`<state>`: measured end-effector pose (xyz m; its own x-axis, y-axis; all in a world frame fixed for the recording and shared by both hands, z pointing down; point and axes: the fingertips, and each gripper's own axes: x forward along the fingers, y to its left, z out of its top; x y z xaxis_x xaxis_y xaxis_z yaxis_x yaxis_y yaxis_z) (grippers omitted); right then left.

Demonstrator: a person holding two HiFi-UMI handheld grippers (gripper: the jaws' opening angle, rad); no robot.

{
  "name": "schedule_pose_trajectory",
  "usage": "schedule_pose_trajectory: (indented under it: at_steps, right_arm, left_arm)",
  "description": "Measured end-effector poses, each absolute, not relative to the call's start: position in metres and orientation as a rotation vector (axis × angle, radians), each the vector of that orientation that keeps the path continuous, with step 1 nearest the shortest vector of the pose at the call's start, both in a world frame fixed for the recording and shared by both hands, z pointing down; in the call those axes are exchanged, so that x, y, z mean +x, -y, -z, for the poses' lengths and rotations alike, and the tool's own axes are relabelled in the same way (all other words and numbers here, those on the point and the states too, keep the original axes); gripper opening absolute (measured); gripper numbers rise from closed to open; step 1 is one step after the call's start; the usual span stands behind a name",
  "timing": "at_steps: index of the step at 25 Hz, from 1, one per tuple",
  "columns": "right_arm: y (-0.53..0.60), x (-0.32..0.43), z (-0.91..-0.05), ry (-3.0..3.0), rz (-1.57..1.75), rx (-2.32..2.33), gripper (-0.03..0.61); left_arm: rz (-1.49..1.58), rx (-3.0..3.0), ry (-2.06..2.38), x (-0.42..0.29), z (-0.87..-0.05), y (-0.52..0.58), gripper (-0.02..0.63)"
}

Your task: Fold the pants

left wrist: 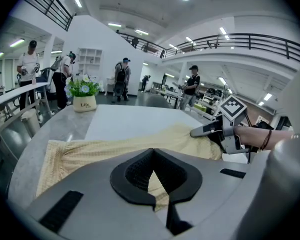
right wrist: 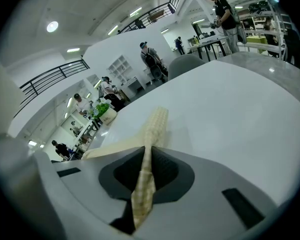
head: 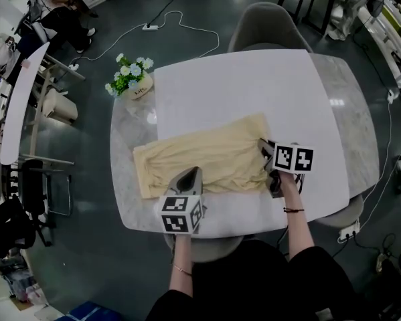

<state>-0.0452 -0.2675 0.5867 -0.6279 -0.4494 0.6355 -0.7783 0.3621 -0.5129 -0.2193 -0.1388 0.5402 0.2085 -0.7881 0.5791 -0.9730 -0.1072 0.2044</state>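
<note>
Pale yellow pants (head: 207,159) lie crosswise on the table, waistband end at the left. My left gripper (head: 190,174) is at their near edge, its jaws closed with cloth showing between them (left wrist: 152,153). At the pants' right end, my right gripper (head: 264,146) is shut on a fold of the fabric. In the right gripper view a narrow strip of the pants (right wrist: 157,124) runs up from between the closed jaws (right wrist: 145,151), lifted off the white surface. The left gripper view shows the right gripper (left wrist: 200,131) at the far end of the pants (left wrist: 114,149).
A white sheet (head: 254,85) covers most of the marble table (head: 357,132). A small pot of flowers (head: 130,79) stands at the far left corner. A grey chair (head: 267,25) is behind the table. People stand around the room beyond.
</note>
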Motion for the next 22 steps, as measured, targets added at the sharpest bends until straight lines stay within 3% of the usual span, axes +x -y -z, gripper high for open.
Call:
schedule_pose_trajectory:
  at_steps: [22]
  right_arm:
    - [0.222,-0.120,-0.505,2.289,-0.993,1.164,0.034]
  left_arm:
    - [-0.354,1.994,1.653,-0.302,-0.518,0.078,0.008]
